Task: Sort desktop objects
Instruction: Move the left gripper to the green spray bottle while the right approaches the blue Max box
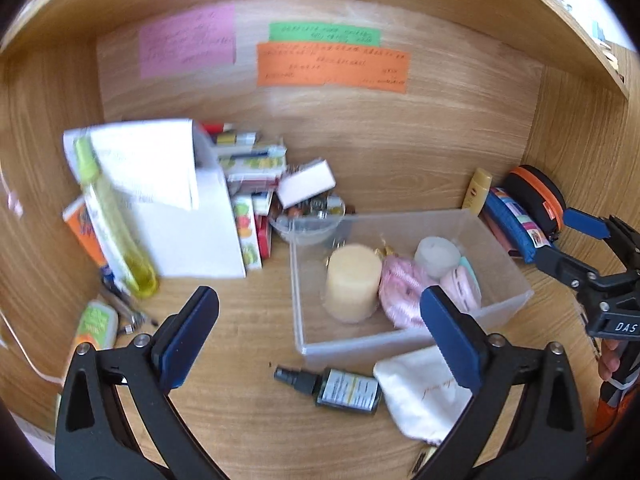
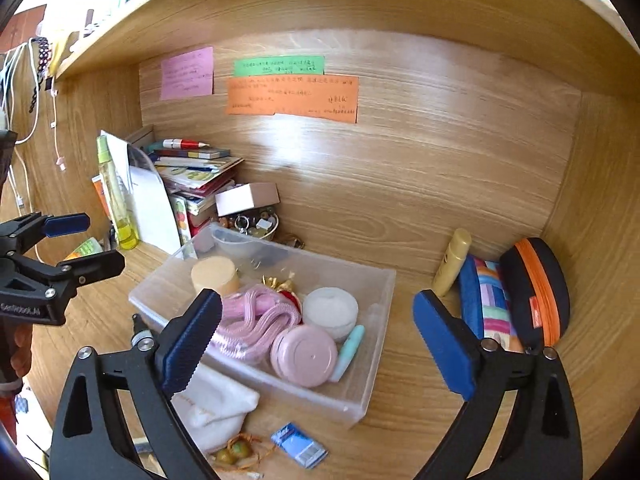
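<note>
a home study desk nook; handwritten sticky notes (image 2: 276, 88) on wood panelling, stacked books (image 2: 196, 172), cosmetics in a bin (image 2: 372, 376)

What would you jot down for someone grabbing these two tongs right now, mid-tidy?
Left tongs: open, empty, hovering before the clear plastic bin.
Right tongs: open, empty, over the bin's right end.
Already in the bin: tan cylinder, pink cord, white tape roll, pink round case.
Still loose on the desk: dark spray bottle, white cloth pouch, small blue packet, bead bracelet, yellow tube, striped pouch, black-and-orange zip case.
</note>
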### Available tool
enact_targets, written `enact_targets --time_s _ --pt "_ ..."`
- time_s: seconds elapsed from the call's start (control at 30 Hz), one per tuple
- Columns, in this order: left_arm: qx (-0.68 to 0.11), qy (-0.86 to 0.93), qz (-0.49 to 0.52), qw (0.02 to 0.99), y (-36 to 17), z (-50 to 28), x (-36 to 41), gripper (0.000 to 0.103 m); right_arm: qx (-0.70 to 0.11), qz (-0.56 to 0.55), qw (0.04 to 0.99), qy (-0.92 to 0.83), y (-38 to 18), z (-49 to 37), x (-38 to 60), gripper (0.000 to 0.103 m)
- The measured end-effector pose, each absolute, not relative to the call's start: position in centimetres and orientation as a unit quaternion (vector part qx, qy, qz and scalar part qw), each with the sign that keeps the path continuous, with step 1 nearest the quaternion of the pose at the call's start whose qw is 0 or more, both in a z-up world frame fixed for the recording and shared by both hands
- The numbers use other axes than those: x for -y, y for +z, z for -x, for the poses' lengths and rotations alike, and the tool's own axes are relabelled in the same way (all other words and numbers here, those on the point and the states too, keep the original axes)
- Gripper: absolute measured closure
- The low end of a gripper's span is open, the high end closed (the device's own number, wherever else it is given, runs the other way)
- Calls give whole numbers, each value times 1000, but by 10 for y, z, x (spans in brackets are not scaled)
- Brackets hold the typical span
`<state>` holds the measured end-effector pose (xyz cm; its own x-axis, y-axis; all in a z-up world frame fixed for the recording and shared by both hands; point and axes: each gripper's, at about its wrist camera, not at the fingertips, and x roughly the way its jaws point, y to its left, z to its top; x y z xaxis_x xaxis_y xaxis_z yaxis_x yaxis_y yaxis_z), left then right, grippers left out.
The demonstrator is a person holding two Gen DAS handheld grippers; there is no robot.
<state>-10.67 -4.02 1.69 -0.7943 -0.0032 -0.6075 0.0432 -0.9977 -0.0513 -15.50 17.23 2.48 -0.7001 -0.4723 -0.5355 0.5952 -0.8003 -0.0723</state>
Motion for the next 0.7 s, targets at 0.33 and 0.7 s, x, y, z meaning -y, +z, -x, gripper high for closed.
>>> enact_targets --time_s 0.33,0.7 --pt "-45 -928 -370 19 -26 94 58 1 -120 -287 263 -913 -4 135 -188 7" --pt "-46 -903 -428 5 -71 86 59 1 -150 -336 229 -901 -57 132 -207 8"
